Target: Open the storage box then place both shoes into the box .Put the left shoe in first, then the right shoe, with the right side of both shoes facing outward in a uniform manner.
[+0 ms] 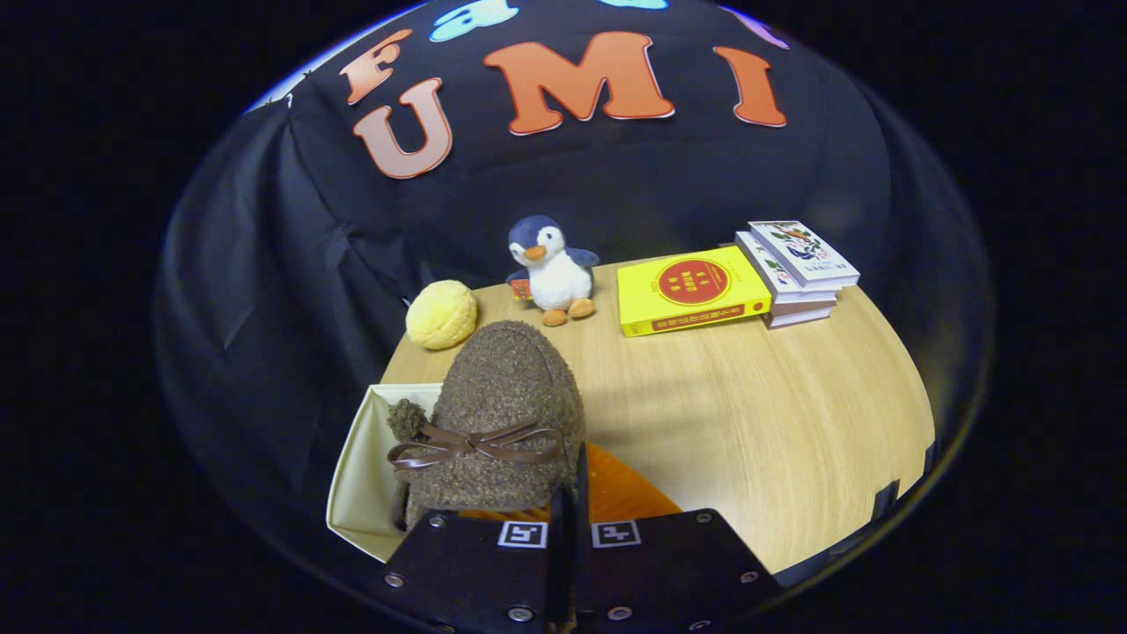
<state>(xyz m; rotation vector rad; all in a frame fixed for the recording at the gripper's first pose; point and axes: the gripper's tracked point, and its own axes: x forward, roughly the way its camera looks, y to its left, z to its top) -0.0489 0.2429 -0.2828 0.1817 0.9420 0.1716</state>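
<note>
Tool fingers together on brown shoe (over open box).

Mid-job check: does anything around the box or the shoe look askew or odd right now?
Nothing looks spilled or damaged. The brown fuzzy shoe is held up just ahead of the gripper, whose fingers are nearly closed at its rim, toe pointing away, over the open storage box. An orange surface shows beside it; I cannot tell what it is.

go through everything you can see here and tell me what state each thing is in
Cream storage box: open, another fuzzy shoe already inside.
Brown fuzzy shoe with ribbon bow: lifted, toe pointing away, over the box.
Gripper: fingers closed on the shoe's edge.
Plush penguin: upright.
Yellow book: closed, flat.
</note>
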